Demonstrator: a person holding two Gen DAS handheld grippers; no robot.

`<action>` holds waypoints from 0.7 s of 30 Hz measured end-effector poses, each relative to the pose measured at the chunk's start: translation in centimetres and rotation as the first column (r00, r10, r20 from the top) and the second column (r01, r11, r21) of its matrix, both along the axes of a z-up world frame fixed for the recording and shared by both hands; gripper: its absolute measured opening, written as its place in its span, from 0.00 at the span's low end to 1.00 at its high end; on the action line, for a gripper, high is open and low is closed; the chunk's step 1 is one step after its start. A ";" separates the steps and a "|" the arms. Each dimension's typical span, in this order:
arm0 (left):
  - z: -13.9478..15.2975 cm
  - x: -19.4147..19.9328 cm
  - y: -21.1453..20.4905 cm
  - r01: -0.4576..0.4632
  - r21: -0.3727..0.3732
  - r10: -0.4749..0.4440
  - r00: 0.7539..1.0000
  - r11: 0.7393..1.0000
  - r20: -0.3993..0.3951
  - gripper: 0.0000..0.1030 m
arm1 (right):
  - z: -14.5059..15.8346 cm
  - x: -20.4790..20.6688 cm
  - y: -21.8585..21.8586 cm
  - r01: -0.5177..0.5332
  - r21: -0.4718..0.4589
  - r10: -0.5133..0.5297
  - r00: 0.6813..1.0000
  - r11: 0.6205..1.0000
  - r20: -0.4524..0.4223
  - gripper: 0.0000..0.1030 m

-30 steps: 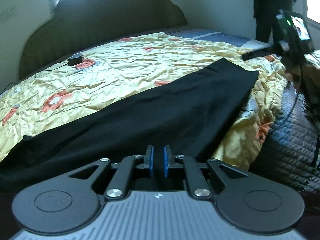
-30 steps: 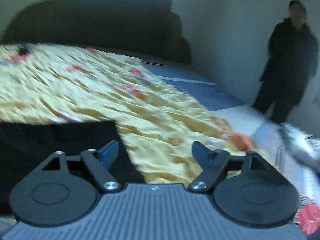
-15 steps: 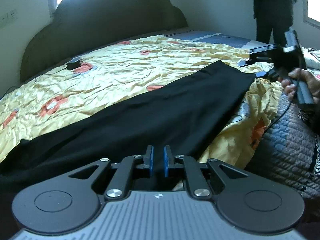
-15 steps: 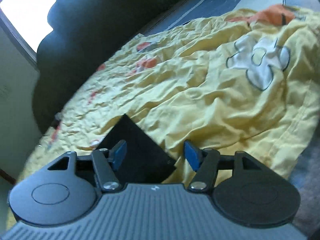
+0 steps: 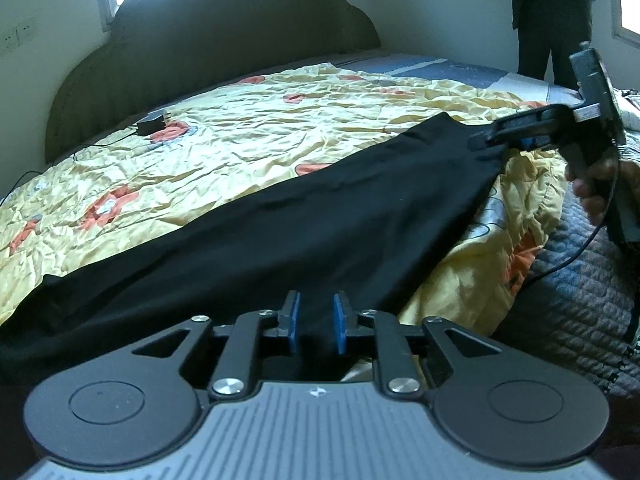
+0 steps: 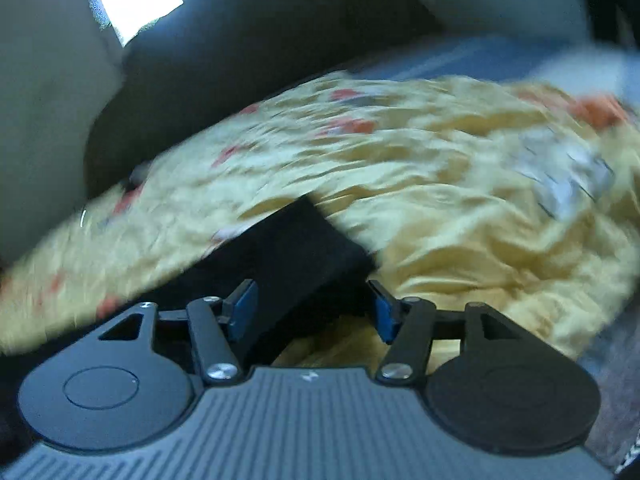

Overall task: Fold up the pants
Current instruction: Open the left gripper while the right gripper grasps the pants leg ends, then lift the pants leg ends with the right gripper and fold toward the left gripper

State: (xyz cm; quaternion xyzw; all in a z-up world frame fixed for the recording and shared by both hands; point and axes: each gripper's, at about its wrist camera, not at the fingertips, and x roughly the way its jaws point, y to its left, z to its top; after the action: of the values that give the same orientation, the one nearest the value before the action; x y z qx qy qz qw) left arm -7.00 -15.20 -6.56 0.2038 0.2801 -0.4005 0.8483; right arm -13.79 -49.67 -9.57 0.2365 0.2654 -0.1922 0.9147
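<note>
the bed fills both views, spread with a crumpled yellow quilt printed with orange flowers, a dark headboard at the far end. across the quilt, close to the near edge, lie the black pants, stretched long and flat in one band from lower left to upper right. a small black box with a cable sits far off near the headboard, and a person in dark clothes stands at the far corner.

the step in hand looks like taking both ends of the pants for the first fold. to do it well, each tool should bite a full edge of cloth through all layers and none of the quilt beneath, then lift both ends evenly so the band stays taut and unwrinkled.

the left tool has its blue pads a narrow gap apart and its jaws are opening; black cloth lies between them, but the pads do not seem to press it. the right tool is spread about halfway, with the corner of the pants between its pads, untouched as far as the blurred wrist view shows. from the left view, that right tool reaches the pants' far end, held by a hand.
</note>
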 end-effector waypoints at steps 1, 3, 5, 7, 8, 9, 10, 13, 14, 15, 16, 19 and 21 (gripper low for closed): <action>0.0 0.0 0.1 0.001 -0.002 -0.001 1.000 1.000 0.000 0.17 | -0.2 0.4 0.2 0.017 -0.004 -0.017 1.000 1.000 -0.022 0.57; 0.1 0.0 0.1 0.005 -0.005 -0.005 1.000 1.000 -0.004 0.17 | -0.9 0.2 -0.2 0.046 0.032 -0.046 0.999 0.998 0.003 0.57; 0.1 0.0 0.0 0.006 -0.001 -0.006 1.000 1.000 -0.005 0.17 | -1.1 -0.3 -1.4 0.074 0.115 -0.080 0.995 0.991 0.052 0.58; 0.0 0.0 -0.1 0.006 -0.003 -0.006 1.000 1.000 -0.008 0.17 | -1.6 -1.0 -2.8 0.109 0.223 -0.137 0.984 0.969 0.112 0.58; -0.1 0.1 -0.1 0.005 -0.003 -0.005 1.000 1.000 -0.012 0.17 | -2.1 -1.5 -3.6 0.130 0.292 -0.178 0.973 0.947 0.144 0.58; -0.1 0.1 -0.1 0.004 -0.002 -0.004 1.000 1.000 -0.014 0.17 | -2.5 -1.7 -4.2 0.131 0.343 -0.198 0.966 0.930 0.168 0.58; -0.2 0.1 0.0 0.003 -0.004 -0.003 1.000 1.000 -0.015 0.17 | -3.0 -1.8 -4.7 0.127 0.380 -0.211 0.959 0.916 0.188 0.56; -0.2 0.2 0.2 -0.003 -0.007 0.003 1.000 1.000 -0.012 0.17 | -3.7 -1.5 -4.8 0.111 0.405 -0.215 0.951 0.908 0.221 0.53; -0.2 0.1 0.3 -0.003 -0.008 0.003 1.000 1.000 -0.012 0.17 | -3.9 -1.4 -4.7 0.097 0.416 -0.210 0.949 0.904 0.234 0.54; -0.1 0.2 0.4 -0.005 -0.012 0.005 1.000 1.000 -0.013 0.17 | -4.0 -1.2 -4.6 0.089 0.420 -0.205 0.949 0.903 0.239 0.53; -0.1 0.2 0.6 -0.009 -0.016 0.008 1.000 1.000 -0.016 0.17 | -3.9 -1.1 -4.4 0.092 0.412 -0.202 0.952 0.906 0.232 0.45; -0.1 0.5 0.6 -0.015 -0.024 0.015 1.000 1.000 -0.026 0.17 | -3.9 -0.3 -4.1 0.131 0.380 -0.204 0.966 0.915 0.157 0.12; 0.1 1.0 0.2 -0.021 -0.029 0.020 0.999 0.999 -0.041 0.17 | -3.2 0.0 -3.5 0.141 0.346 -0.200 0.969 0.928 0.143 0.11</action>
State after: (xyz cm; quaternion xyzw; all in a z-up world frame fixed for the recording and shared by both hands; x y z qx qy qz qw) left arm -6.00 -15.02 -6.49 0.1802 0.2932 -0.4000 0.8494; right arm -13.81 -53.14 -12.81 0.4259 0.1909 -0.2020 0.8610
